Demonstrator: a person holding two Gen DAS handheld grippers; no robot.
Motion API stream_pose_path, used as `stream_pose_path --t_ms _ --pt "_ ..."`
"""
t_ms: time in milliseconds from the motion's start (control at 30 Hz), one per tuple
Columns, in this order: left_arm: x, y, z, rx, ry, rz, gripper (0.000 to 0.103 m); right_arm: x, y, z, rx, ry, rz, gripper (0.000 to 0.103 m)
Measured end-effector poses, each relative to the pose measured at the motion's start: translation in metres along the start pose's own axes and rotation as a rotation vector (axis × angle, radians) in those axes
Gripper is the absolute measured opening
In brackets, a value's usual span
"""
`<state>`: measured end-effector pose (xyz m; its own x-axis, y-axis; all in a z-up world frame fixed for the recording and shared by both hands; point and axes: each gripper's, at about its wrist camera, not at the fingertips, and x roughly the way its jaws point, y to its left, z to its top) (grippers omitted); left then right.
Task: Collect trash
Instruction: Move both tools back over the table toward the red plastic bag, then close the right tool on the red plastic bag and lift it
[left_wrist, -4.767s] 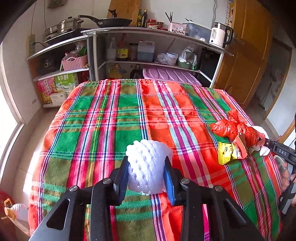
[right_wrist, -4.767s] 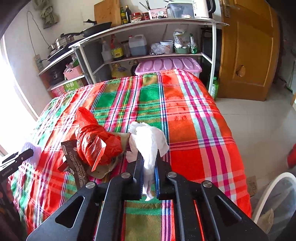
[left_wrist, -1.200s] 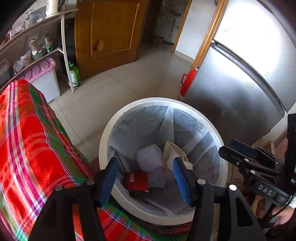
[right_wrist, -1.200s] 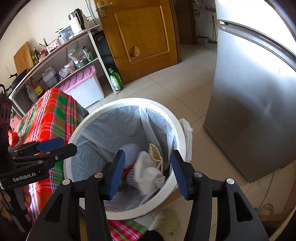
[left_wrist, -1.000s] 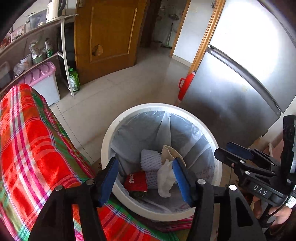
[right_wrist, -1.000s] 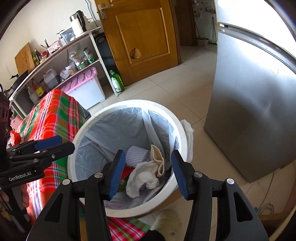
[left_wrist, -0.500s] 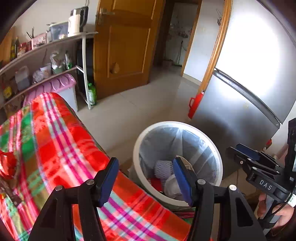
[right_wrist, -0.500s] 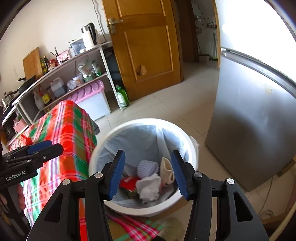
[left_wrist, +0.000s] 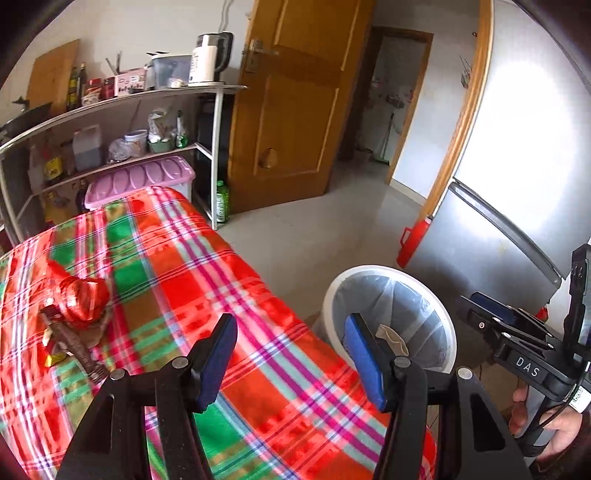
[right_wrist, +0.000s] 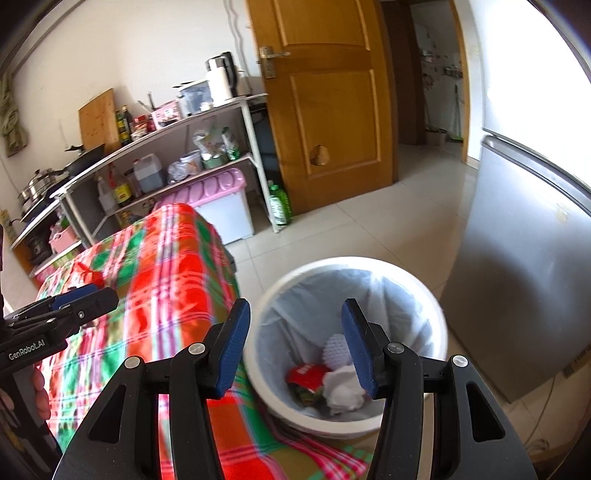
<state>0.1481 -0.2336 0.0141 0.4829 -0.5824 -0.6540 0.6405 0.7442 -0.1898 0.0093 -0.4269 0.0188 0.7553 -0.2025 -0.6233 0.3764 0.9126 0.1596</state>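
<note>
While both grippers tilt downward, the left gripper (left_wrist: 290, 356) hangs over the plaid-covered bench (left_wrist: 177, 266), jaws wide and empty, and the right gripper (right_wrist: 295, 341) hangs over the white trash bin (right_wrist: 424, 291) just right of the bench, jaws equally wide and empty. Tissue (right_wrist: 341, 391), foam net (right_wrist: 336, 349) and a red wrapper (right_wrist: 306, 374) lie inside. The red plastic bag (left_wrist: 79, 302) and wrappers (left_wrist: 70, 345) remain on the bench's far left.

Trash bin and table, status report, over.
Left gripper and right gripper open, empty. White foam net and crumpled tissue in the bin. Red bag and wrappers on the table. Nothing in the way.
</note>
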Motion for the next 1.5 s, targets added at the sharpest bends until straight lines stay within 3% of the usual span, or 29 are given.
stream_pose_path --t_ms 433,933,1300,1500 --pt "-0.044 0.086 -0.014 -0.112 -0.046 0.108 0.066 0.022 0.077 0.008 -0.088 0.009 0.156 0.055" --pt "-0.084 0.193 -0.034 -0.284 -0.078 0.238 0.070 0.078 0.182 0.011 -0.238 0.108 0.336 0.056" --pt "-0.087 0.243 -0.042 -0.331 -0.052 0.273 0.070 0.119 0.248 0.015 -0.324 0.159 0.428 0.056" --pt "-0.081 0.253 -0.041 -0.334 -0.036 0.241 0.070 0.143 0.274 0.022 -0.364 0.187 0.482 0.056"
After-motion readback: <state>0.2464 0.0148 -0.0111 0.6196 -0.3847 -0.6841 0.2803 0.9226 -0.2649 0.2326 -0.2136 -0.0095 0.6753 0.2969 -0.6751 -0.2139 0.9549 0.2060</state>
